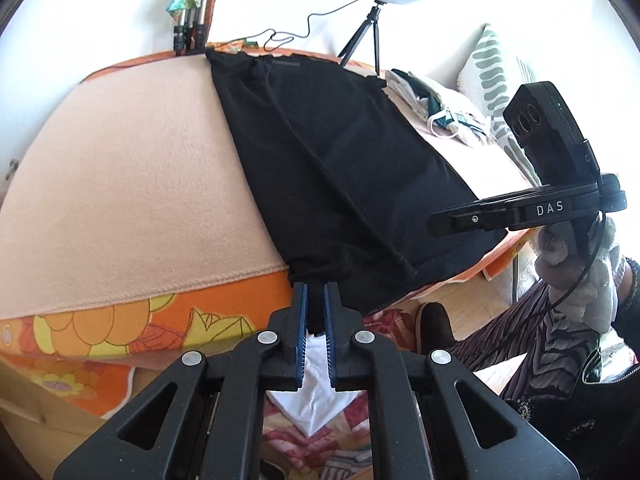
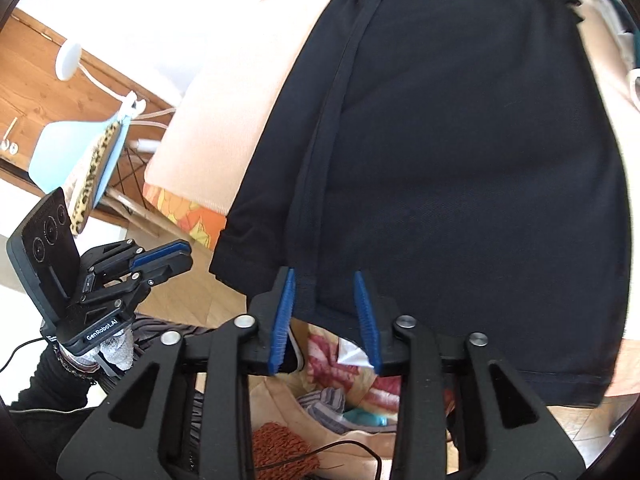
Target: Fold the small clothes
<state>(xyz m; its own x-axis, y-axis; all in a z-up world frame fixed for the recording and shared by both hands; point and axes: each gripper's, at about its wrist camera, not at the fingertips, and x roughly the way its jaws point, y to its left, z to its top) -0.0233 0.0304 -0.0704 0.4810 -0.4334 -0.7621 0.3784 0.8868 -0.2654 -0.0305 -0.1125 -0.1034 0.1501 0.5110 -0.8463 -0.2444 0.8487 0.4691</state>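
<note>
A black garment (image 1: 340, 168) lies spread on a peach blanket (image 1: 132, 184), its near hem hanging over the table's front edge. My left gripper (image 1: 316, 308) is shut on the garment's near left corner at the hem. In the right wrist view the garment (image 2: 460, 140) fills the middle. My right gripper (image 2: 325, 280) is open, its blue pads either side of the hem by a vertical seam fold. The left gripper (image 2: 164, 256) shows at the left of that view, and the right gripper (image 1: 460, 220) shows at the right of the left wrist view.
An orange floral cloth (image 1: 120, 328) covers the table under the blanket. A pile of light clothes (image 1: 432, 108) and a leaf-print pillow (image 1: 492, 76) lie at the far right. A ring light on a tripod (image 1: 376, 12) stands behind. A bag of clothes (image 2: 340, 400) sits on the floor below.
</note>
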